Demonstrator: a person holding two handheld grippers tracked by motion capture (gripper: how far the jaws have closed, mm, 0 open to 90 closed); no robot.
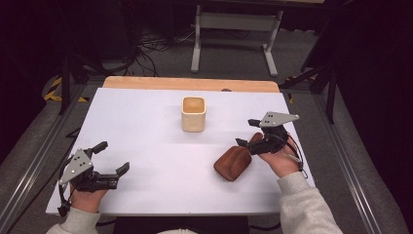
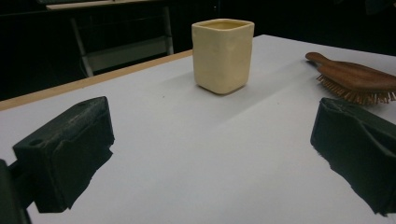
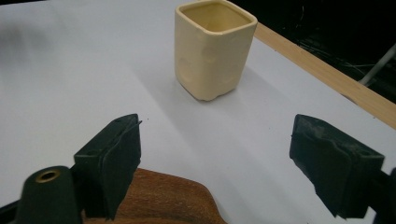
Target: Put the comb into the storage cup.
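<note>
Near the front left corner of the white table (image 1: 146,112), the left gripper (image 1: 113,158) rested in the person's left hand (image 1: 87,197), its two black jaws spread wide with nothing between them. In the left gripper view those jaws framed bare tabletop, with the cup farther off between them and the brush beyond the right one.

Toward the middle of the table, closer to the far edge, a cream square-sided ceramic cup (image 1: 193,113) stood upright and open at the top, well apart from both grippers. A strip of bare wood (image 1: 190,84) ran along the far edge behind it.

To the right, a wooden hairbrush (image 1: 234,164) lay bristles down near the front right part of the table, its handle pointing toward the right edge.

The right gripper (image 1: 247,132), held in the right hand (image 1: 280,158), sat just over the brush's handle end. Its jaws stood wide, clear of the wood; they gripped nothing. In the right gripper view the brown back of the brush (image 3: 163,198) lay low beneath the left jaw, and the cup (image 3: 215,49) stood ahead between the two.
</note>
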